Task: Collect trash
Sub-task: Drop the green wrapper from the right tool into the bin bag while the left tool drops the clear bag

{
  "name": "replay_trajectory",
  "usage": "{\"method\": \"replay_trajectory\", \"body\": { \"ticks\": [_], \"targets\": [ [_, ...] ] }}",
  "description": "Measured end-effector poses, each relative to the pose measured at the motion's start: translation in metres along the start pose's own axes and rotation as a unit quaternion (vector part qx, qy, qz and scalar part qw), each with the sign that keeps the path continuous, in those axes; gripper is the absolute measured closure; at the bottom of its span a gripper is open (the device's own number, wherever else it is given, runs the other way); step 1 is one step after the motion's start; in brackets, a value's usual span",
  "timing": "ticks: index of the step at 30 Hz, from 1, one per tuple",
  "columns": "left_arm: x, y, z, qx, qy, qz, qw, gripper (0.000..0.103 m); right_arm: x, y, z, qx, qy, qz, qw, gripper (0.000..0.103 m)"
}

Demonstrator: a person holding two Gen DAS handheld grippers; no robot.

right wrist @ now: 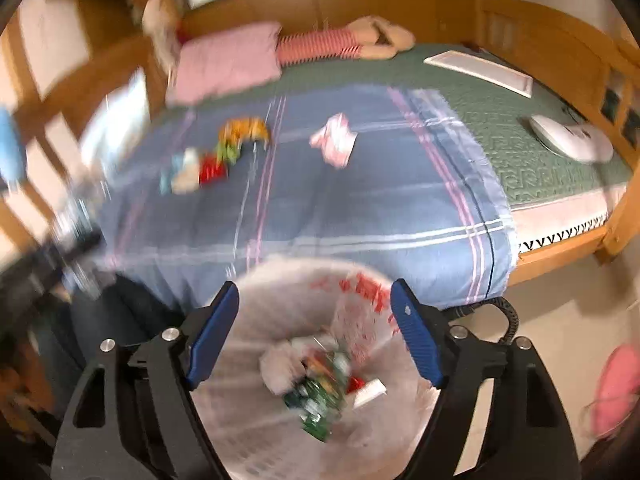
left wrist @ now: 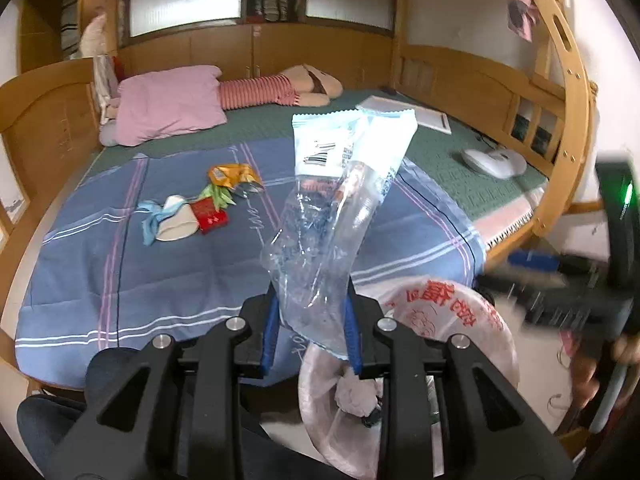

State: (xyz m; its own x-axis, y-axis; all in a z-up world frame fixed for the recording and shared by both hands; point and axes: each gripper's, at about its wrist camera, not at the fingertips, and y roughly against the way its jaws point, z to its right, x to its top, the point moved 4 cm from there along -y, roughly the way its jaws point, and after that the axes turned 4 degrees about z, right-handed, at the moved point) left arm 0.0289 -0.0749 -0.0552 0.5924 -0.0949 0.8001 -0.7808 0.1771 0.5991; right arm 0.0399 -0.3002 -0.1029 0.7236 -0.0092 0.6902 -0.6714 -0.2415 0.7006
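Your left gripper [left wrist: 310, 320] points forward and downward. Its blue pads [left wrist: 270, 332] are drawn close together and press on the lower end of a clear plastic wrapper [left wrist: 320, 232], which stands up out of the grip. Your right gripper [right wrist: 316, 332] also tilts downward. Its blue pads [right wrist: 214, 332] stand wide apart with nothing between them. In the left wrist view, the right gripper appears blurred at the right edge.
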Motion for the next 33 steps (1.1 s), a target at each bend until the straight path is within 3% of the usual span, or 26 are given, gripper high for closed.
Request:
{"method": "replay_trajectory", "body": {
  "ticks": [3,7,8,10,11,14,21,24,27,30,33],
  "targets": [
    [-0.005,-0.007,0.015,-0.028,-0.022,-0.019,0.9992,0.075,0.011,0.017,0.019,-0.007,-0.036,0.038,0.999,0.023],
    [-0.018,-0.017,0.039,-0.071,-0.064,-0.049,0.9942,0.073,0.019,0.028,0.036,-0.012,-0.069,0.058,0.996,0.023],
    [-0.022,-0.020,0.045,-0.086,-0.071,-0.059,0.9919,0.068,0.019,0.029,0.040,-0.011,-0.078,0.061,0.995,0.023],
    [-0.028,-0.023,0.056,-0.100,-0.089,-0.073,0.9883,0.048,0.021,0.029,0.047,-0.008,-0.094,0.062,0.994,0.023],
    [-0.030,-0.023,0.060,-0.100,-0.093,-0.072,0.9880,0.037,0.021,0.029,0.048,-0.008,-0.098,0.062,0.993,0.023],
    [-0.029,-0.020,0.063,-0.101,-0.098,-0.064,0.9879,0.025,0.019,0.029,0.051,-0.011,-0.103,0.062,0.993,0.023],
    [-0.023,-0.019,0.054,-0.068,-0.086,-0.050,0.9927,0.022,0.018,0.023,0.048,-0.007,-0.099,0.058,0.993,0.023],
    [-0.013,-0.026,0.028,-0.024,-0.054,-0.034,0.9977,0.022,0.017,0.014,0.046,-0.008,-0.098,0.049,0.994,0.023],
    [-0.002,-0.051,-0.029,0.023,0.025,-0.036,0.9988,0.020,0.014,0.001,0.045,-0.011,-0.093,0.034,0.995,0.023],
    [0.001,-0.092,-0.109,0.067,0.137,-0.069,0.9859,0.020,0.010,-0.013,0.047,-0.017,-0.095,0.018,0.995,0.023],
    [0.002,-0.137,-0.189,0.091,0.246,-0.111,0.9586,0.020,0.004,-0.028,0.052,-0.018,-0.108,0.005,0.994,0.023]
  ]
}}
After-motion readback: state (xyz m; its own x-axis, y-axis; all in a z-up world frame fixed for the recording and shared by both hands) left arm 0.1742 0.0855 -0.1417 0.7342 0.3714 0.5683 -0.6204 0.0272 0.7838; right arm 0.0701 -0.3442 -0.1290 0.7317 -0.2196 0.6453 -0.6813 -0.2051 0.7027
